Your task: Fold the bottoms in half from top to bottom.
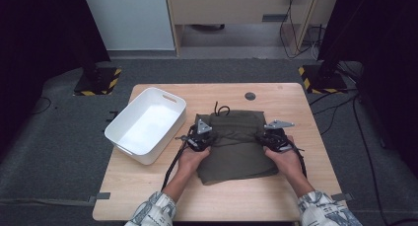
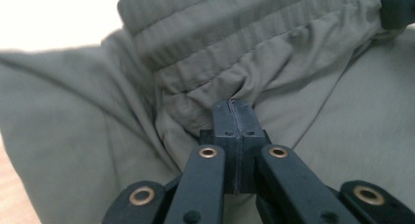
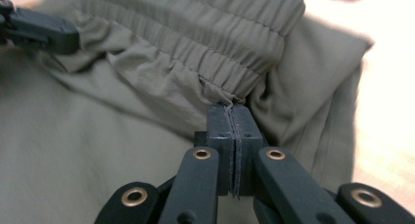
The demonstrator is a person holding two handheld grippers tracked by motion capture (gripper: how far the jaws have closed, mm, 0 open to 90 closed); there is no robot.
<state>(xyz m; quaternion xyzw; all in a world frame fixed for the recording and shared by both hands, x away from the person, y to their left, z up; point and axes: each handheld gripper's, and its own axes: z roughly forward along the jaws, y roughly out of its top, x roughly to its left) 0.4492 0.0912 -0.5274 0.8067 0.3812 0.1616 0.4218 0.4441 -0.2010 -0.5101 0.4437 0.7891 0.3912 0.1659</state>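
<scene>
At the near edge of the bench, two patterned sleeves come in from below, each hand carrying a gripper. The left gripper sits on the left edge of a folded pair of olive trousers, and the right gripper sits on the right edge, so the two are level with each other and well apart across the cloth. The trousers lie near the middle of the bench, folded into a rough square, with the gathered waistband on the far side between the grippers.

In the left gripper view, the left gripper has its jaws pressed together, pinching a fold of the trousers right at the lower edge of the ribbed waistband; the cloth puckers where it enters the tips. In the right gripper view, the right gripper is clenched the same way on a tuck of the trousers just under the waistband, and the tip of the other gripper shows at the far left of that view.

Beyond the grippers, a dark drawstring loops out from the far edge of the waistband. To the left, just beside the trousers, stands a white plastic bin set at an angle. Farther back a small dark round disc lies near the far edge of the bench.
</scene>
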